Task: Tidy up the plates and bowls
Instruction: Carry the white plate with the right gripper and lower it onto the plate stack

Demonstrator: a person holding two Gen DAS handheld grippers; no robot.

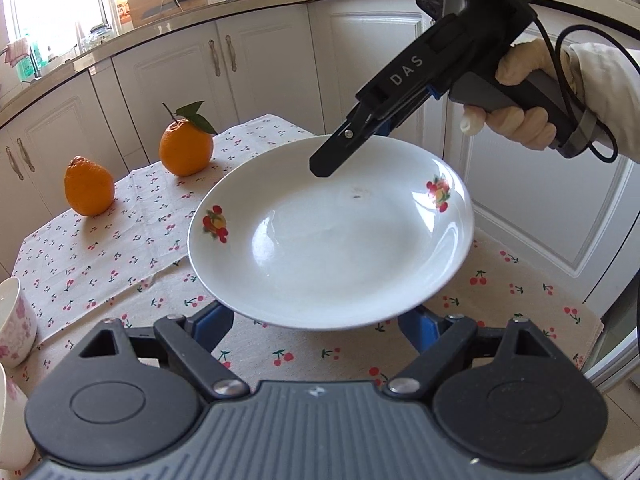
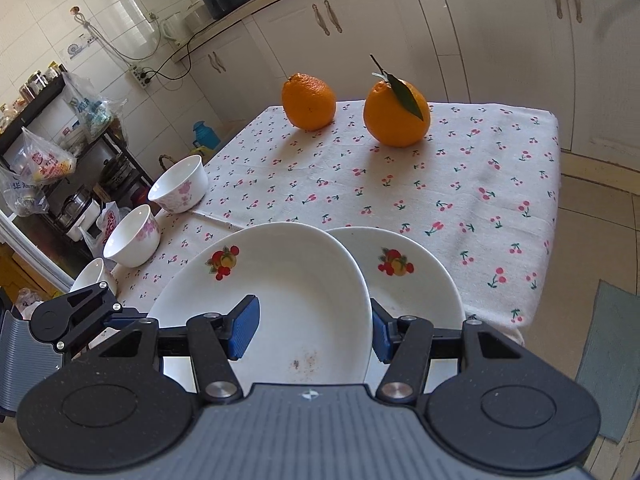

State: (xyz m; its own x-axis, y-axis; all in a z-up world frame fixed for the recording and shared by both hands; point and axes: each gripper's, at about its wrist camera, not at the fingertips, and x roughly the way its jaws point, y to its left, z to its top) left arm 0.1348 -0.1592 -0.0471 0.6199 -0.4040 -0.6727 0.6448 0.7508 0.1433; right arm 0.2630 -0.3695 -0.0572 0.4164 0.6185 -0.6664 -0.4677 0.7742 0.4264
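I am carrying the upper fruit-print plate clear of the cherry-print tablecloth, tilted, its rim pinched in my right gripper. It is overlapping the second plate, which is lying just beyond and to the right. My left gripper is standing spread under the near rim, gripping nothing. Three floral bowls are waiting at the left edge.

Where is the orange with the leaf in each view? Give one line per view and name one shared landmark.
Left wrist view: the orange with the leaf stands in the upper left part of the picture, left of centre.
Right wrist view: the same orange stands in the upper part, a little right of centre.
Shared landmark: the leafless orange, which lies to its left in both views.
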